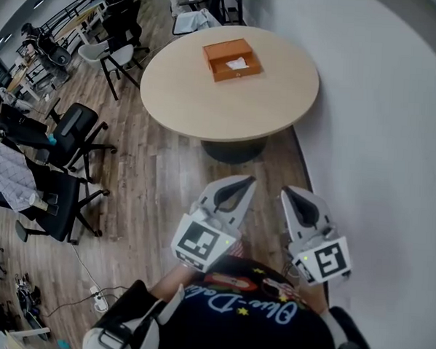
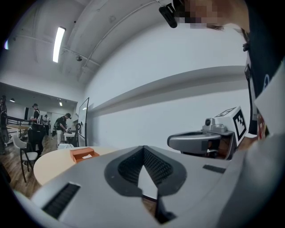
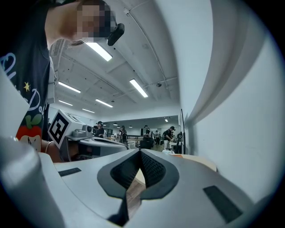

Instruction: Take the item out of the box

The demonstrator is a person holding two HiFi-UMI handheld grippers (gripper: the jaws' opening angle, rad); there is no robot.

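An open orange box (image 1: 231, 59) sits on the far half of a round beige table (image 1: 186, 95), with a small white item (image 1: 237, 62) lying inside it. The box (image 2: 83, 154) also shows small and distant in the left gripper view. Both grippers are held close to the person's chest, well short of the table. My left gripper (image 1: 248, 182) is shut with nothing in it, its tips (image 2: 143, 148) meeting. My right gripper (image 1: 287, 191) is shut and empty too, its tips (image 3: 139, 153) touching. The right gripper view faces along a white wall and misses the box.
Black office chairs (image 1: 71, 129) stand on the wood floor left of the table, with white chairs (image 1: 108, 53) farther back. A white curved wall (image 1: 396, 121) runs along the right. The table's dark pedestal (image 1: 234, 147) stands between me and the box. People stand at the far desks (image 2: 62, 127).
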